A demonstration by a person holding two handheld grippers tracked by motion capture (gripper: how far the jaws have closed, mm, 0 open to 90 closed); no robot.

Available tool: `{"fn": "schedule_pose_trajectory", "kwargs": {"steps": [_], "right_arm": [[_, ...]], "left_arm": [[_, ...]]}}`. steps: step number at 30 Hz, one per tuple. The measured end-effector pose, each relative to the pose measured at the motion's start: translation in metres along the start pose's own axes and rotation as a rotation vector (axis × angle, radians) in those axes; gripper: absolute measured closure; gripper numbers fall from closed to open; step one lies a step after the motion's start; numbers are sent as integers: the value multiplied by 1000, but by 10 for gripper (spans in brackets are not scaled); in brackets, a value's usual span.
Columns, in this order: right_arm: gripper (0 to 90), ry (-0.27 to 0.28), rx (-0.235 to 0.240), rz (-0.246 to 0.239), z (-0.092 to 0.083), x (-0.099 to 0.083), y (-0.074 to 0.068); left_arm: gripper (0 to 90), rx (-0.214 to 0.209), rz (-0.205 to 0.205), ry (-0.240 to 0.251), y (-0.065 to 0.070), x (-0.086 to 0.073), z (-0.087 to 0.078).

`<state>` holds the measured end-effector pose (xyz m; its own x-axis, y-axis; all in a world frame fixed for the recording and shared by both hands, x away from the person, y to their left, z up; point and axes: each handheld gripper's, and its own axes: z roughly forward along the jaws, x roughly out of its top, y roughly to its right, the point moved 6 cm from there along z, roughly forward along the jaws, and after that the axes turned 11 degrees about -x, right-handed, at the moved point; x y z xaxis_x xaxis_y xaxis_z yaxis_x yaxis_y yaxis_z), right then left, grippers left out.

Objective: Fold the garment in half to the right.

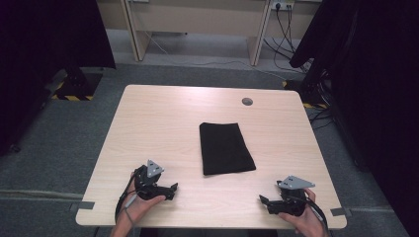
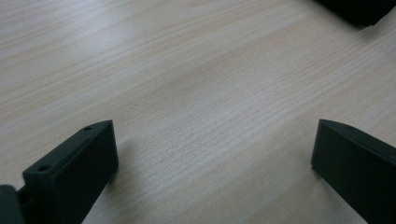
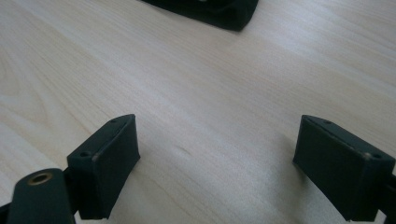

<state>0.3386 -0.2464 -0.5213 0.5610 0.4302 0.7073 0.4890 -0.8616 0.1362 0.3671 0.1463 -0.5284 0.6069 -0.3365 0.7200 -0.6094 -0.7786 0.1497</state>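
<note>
A: Where is the black cloth [image 1: 226,148] lying?

B: It is lying flat on the desk [image 1: 158,123], folded into a neat shape, close to the middle. One short edge is pointing to the far side and one to the person's side.

A: What is the left claw [image 1: 173,188] doing?

B: A hand [image 1: 141,205] is holding it low over the desk, near the front edge, to the left of the cloth and well apart from it. Its jaws are standing wide apart with nothing between them. In the left gripper view the left claw [image 2: 212,154] is showing bare wood in the gap, and a corner of the cloth [image 2: 359,11] is peeking in at the top right.

A: And the right claw [image 1: 263,200]?

B: The other hand [image 1: 309,219] is holding it near the front right corner, apart from the cloth too. In the right gripper view the right claw [image 3: 217,149] is gaping wide with only wood between the jaws, and the cloth [image 3: 210,11] is lying farther off at the top.

A: Is anything else sitting on the desk?

B: A small round grey cap [image 1: 247,101] is sitting near the far edge.
</note>
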Motion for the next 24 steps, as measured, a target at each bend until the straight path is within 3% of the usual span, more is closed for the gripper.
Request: {"fn": "schedule_pose_trajectory", "kwargs": {"steps": [24], "right_arm": [[141, 19, -20, 24, -13, -14, -1]], "left_arm": [[0, 0, 0, 0, 0, 0, 0]]}}
